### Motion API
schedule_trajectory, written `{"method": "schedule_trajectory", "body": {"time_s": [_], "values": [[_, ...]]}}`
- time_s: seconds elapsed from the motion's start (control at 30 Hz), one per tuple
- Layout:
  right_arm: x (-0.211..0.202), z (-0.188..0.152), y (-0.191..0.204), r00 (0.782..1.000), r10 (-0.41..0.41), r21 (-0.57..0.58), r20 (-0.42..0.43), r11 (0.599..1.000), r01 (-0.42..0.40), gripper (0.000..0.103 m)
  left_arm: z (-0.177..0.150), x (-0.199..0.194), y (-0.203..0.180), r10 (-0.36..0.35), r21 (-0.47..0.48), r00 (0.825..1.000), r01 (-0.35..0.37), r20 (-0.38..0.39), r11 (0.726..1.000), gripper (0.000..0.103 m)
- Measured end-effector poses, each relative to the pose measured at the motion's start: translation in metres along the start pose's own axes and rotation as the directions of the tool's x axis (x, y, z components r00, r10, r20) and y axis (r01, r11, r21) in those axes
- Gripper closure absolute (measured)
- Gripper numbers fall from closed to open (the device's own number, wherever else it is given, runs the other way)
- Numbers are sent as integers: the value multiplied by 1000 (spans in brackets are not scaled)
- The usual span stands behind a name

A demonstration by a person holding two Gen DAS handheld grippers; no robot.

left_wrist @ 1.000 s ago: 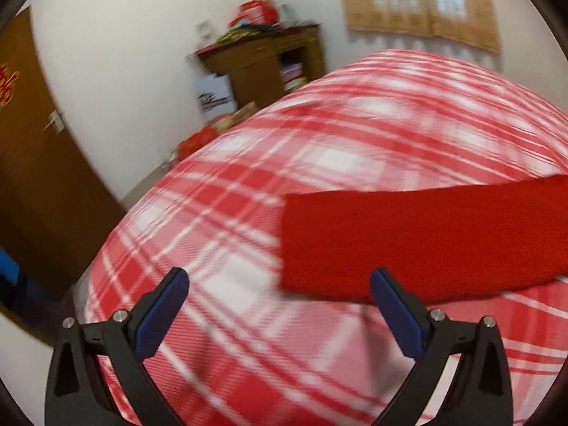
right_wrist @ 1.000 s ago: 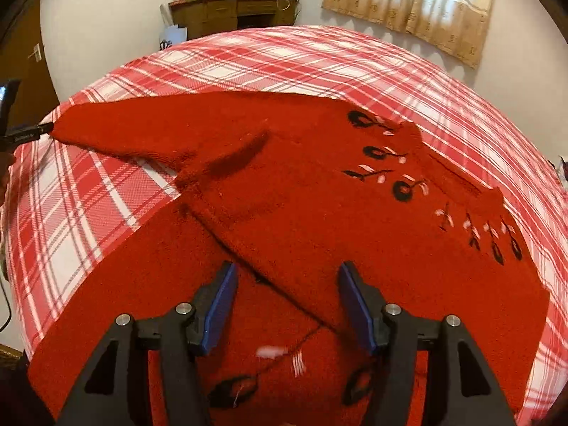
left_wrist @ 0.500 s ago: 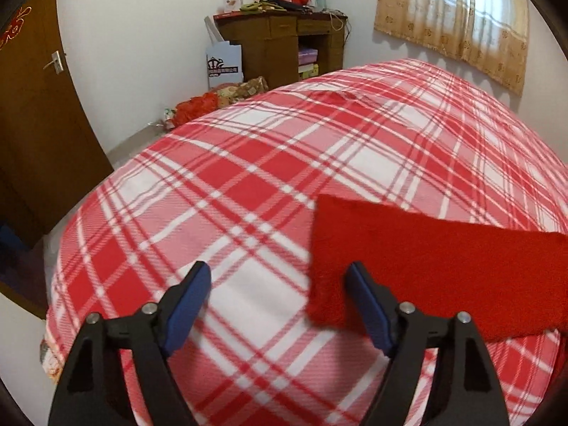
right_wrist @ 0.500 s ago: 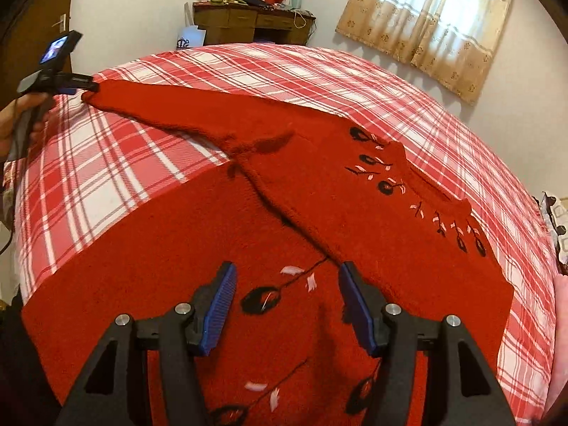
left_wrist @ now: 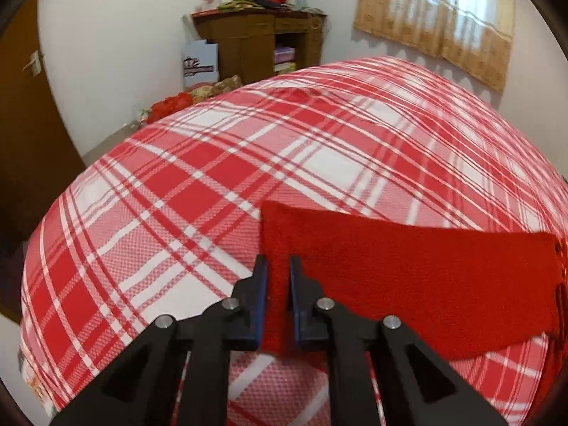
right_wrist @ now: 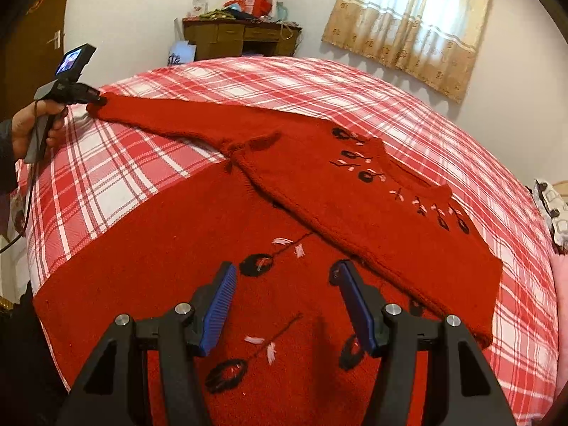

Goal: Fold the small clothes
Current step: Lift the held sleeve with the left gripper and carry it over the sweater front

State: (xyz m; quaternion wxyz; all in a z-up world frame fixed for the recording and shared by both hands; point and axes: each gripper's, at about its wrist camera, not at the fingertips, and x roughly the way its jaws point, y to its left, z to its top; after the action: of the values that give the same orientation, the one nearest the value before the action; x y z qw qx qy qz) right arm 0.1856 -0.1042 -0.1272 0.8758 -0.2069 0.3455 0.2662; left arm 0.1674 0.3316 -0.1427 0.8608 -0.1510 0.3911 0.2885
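Left wrist view: left tongs (left_wrist: 278,293) pinch the cuff of the red sweater's sleeve (left_wrist: 408,277), sweater (right_wrist: 248,248) flat on the plaid bed (left_wrist: 213,177). Right tongs (right_wrist: 284,305) spread, empty, over its body. Advice: carry the cuff low across the chest, keeping the sleeve taut and square.

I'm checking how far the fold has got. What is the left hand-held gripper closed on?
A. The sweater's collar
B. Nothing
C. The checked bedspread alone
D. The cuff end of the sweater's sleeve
D: in the left wrist view the left hand-held gripper pinches the sleeve at its cuff end, and the right wrist view shows the same on the sweater.
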Motion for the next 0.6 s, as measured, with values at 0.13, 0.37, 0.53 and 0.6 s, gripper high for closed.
{"method": "schedule_trajectory", "body": {"time_s": [0.13,0.37,0.53,0.6], "values": [[-8,-4,-8,1000,-12,32,17,999,11,42,6,-16,-2,-21,22,999,20,32,1000,93],[-29,-13,-25,998,-31,100,60,995,25,42,23,-49,-18,-71,46,995,67,73,997,94],[-41,-20,-35,996,-42,146,73,989,31,42,30,-72,-41,-144,67,985,138,95,988,95],[-48,-24,-40,995,-49,159,81,987,36,42,33,-84,-54,-174,82,979,166,109,983,95]]}}
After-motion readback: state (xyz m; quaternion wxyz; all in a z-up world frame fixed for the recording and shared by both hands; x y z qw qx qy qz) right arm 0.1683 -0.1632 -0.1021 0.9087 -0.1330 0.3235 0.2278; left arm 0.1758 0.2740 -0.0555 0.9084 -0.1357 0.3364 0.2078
